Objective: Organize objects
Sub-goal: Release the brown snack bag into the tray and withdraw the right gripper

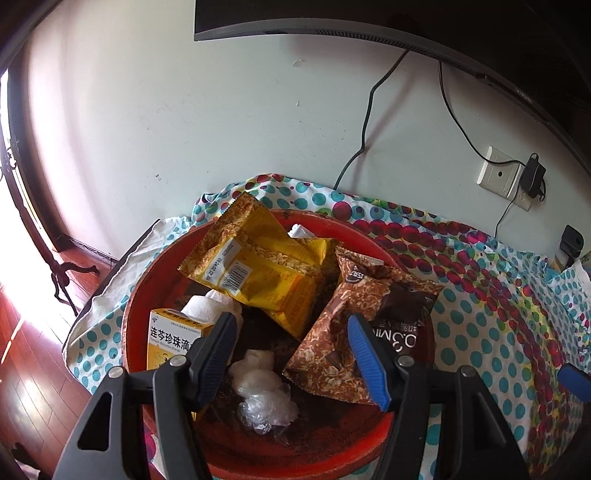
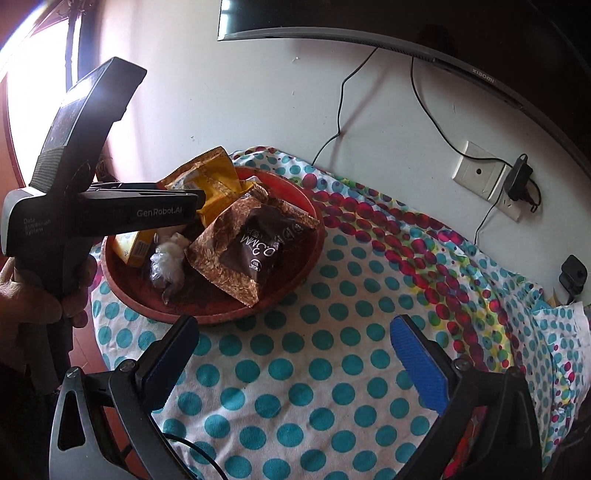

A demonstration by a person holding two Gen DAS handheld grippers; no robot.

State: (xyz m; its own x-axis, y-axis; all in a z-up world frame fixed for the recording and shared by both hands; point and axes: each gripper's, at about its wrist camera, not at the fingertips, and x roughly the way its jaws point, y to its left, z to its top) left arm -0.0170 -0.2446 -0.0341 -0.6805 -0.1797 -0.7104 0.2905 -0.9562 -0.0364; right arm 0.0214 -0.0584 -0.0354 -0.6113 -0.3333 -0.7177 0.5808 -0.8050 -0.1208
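Snack packets fill my red bowl (image 1: 147,295). Left claw (image 1: 291,347) hangs spread over it; right claw (image 2: 291,354), at the bowl's five o'clock, gapes empty above the tabletop (image 2: 332,369).

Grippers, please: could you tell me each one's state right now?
Left gripper: open, holding nothing, above the red bowl.
Right gripper: open, empty, over the dotted cloth.

From my left camera, the gripper's arms cover the near rim of the red bowl (image 1: 147,280) and half the yellow box (image 1: 173,341). The monitor (image 1: 332,22) runs off the top edge. In my right view, the other gripper's body hides the bowl's left side.
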